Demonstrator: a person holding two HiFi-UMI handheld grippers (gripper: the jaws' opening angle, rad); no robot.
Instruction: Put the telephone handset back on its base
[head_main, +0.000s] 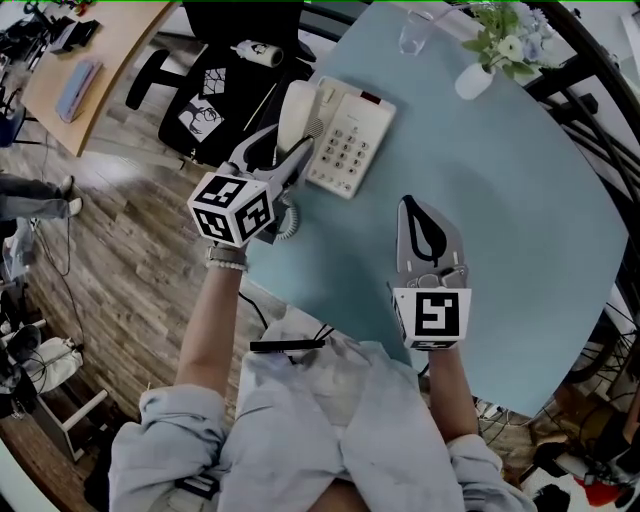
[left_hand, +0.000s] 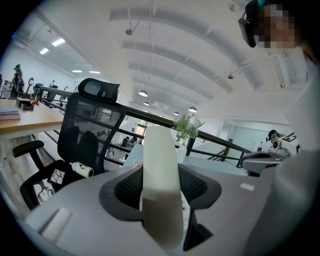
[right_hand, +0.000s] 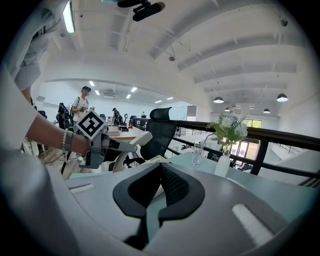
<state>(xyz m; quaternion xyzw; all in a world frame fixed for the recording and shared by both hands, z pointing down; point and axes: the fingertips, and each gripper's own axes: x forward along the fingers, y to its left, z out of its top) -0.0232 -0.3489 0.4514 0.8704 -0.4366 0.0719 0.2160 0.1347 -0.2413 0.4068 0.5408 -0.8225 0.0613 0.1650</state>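
One view — head — shows base (head_main: 350, 135); left tongs (left_hand: 160, 189) clamp handset (left_hand: 160, 150).

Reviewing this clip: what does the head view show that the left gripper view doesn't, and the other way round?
Only the head view: the telephone base in full, keypad up, its coiled cord, and the marker cube on the left gripper. Only the left gripper view: both jaws pressed on the sides of the handset, and the ceiling lights. Both: the handset, the office chair with a bottle on its seat, and the flowers.
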